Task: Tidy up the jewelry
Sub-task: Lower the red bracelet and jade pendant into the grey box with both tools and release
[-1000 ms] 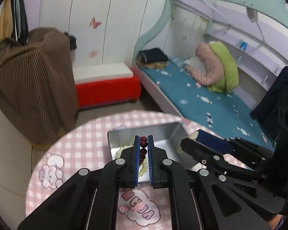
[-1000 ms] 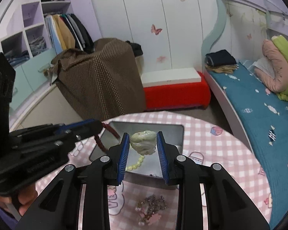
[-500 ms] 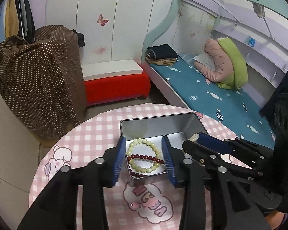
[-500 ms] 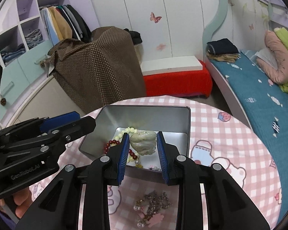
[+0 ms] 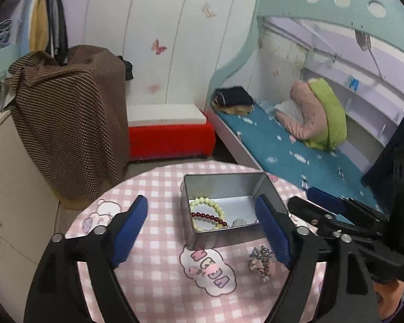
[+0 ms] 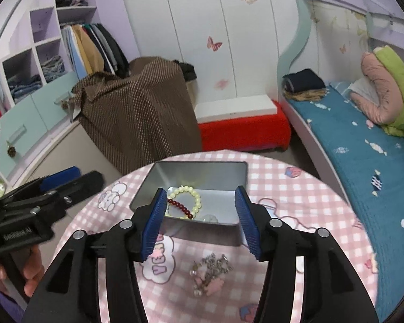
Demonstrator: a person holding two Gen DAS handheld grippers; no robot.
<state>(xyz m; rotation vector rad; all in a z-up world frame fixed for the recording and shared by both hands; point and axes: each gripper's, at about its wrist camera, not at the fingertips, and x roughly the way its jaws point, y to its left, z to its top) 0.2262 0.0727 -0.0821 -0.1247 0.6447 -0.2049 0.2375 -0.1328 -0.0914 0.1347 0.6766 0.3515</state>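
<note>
A silver tin (image 5: 223, 238) (image 6: 202, 231) stands on the round pink checked table. In it lie a cream bead bracelet (image 5: 207, 202) (image 6: 184, 189), a dark red bead bracelet (image 5: 210, 217) (image 6: 179, 207) and a pale green stone (image 5: 239, 222) (image 6: 210, 218). A silver chain piece with a pink charm (image 5: 261, 261) (image 6: 210, 269) lies on the cloth in front of the tin. My left gripper (image 5: 200, 198) hangs before the tin, jaws opening wide, with nothing gripped. My right gripper (image 6: 200, 189) is also opening and empty, just short of the tin's front wall.
The table edge (image 6: 344, 210) curves close on all sides. Beyond it stand a brown cloth-covered block (image 5: 70, 118), a red bench (image 5: 169, 140), a bed with a blue sheet (image 6: 363, 150) and an open wardrobe (image 6: 67, 43). A hand (image 6: 32, 274) holds the left gripper.
The left gripper let the dark red bracelet go into the tin, opened wide and drew back. The right gripper released the pale green stone into the tin and opened.
</note>
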